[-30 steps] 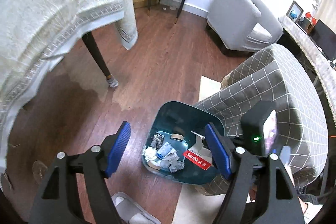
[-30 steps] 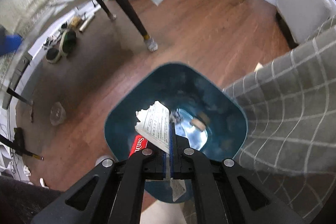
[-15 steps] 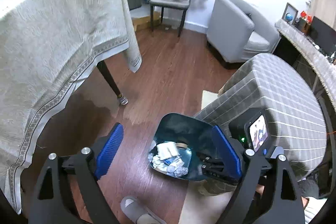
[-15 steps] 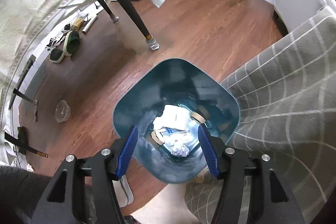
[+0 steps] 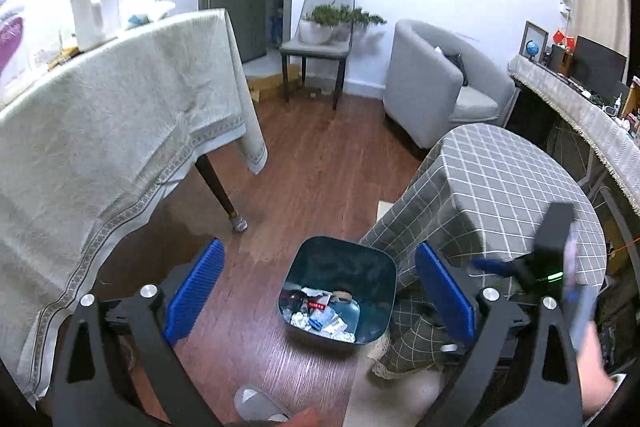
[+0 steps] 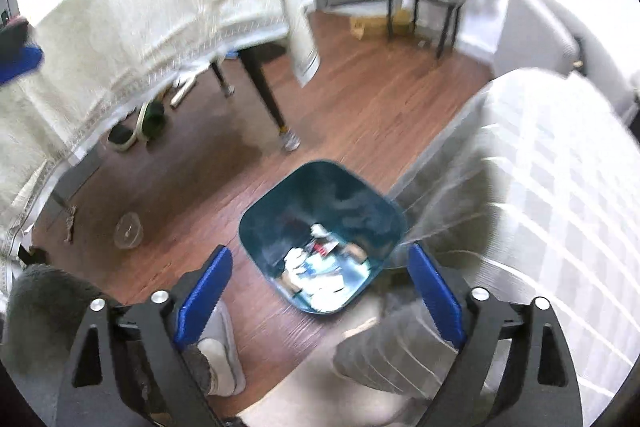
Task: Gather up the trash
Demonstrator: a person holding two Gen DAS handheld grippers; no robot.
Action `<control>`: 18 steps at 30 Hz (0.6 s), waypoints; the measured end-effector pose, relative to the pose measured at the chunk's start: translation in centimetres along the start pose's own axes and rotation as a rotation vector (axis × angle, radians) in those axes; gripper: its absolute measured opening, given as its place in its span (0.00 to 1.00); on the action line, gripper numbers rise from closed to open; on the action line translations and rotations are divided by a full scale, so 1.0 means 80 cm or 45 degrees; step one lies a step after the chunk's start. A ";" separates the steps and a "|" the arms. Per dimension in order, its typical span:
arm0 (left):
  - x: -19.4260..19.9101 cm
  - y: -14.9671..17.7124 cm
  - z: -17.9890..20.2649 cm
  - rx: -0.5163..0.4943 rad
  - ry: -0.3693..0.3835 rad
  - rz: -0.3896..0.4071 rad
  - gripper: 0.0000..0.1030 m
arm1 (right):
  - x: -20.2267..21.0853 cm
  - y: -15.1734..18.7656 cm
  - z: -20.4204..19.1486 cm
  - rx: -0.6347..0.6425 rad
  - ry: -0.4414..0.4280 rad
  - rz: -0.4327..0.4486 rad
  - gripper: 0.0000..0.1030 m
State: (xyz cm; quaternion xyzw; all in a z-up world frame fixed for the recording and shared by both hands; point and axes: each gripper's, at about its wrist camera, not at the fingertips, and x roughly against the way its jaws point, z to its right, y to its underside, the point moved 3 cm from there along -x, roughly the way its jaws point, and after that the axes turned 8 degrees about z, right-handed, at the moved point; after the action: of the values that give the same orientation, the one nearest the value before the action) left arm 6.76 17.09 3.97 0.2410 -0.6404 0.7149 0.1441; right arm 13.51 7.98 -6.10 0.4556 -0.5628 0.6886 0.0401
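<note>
A teal trash bin [image 5: 352, 261] stands on the wood floor beside a checked grey cover. It holds crumpled paper, wrappers and a red-labelled card [image 5: 318, 305]. The bin also shows in the right wrist view [image 6: 340, 195]. My left gripper [image 5: 320, 295] is open and empty, high above the bin. My right gripper [image 6: 320, 293] is open and empty, also well above the bin; it shows blurred at the right of the left wrist view [image 5: 556, 267].
A table under a cream cloth [image 5: 100, 115] stands at the left, its leg [image 5: 220, 191] near the bin. A checked-covered seat [image 5: 500, 195] is at the right. A slipper [image 5: 256, 403] lies near the front. A grey armchair [image 5: 436, 87] and a chair [image 5: 320, 43] stand further back.
The right gripper opened and dropped the SanDisk package into the bin. Both grippers have since risen away from the bin, so it looks smaller.
</note>
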 end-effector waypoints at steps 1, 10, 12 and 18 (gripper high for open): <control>0.007 0.004 0.006 -0.014 0.015 0.007 0.95 | 0.021 0.000 0.008 -0.013 0.026 0.040 0.92; 0.051 0.034 0.043 -0.129 0.023 0.093 0.96 | 0.137 0.025 0.054 -0.053 0.194 0.243 0.96; 0.057 0.040 0.048 -0.121 0.040 0.111 0.97 | 0.162 0.034 0.062 -0.062 0.234 0.297 0.96; 0.079 0.060 0.067 -0.125 0.058 0.178 0.97 | 0.238 0.071 0.088 -0.046 0.384 0.440 0.97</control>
State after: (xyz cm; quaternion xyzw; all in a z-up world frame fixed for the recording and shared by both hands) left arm -0.18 10.48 3.56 0.1721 -0.6864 0.6963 0.1199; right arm 3.30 -8.52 2.20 0.2434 -0.6323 0.7354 0.0134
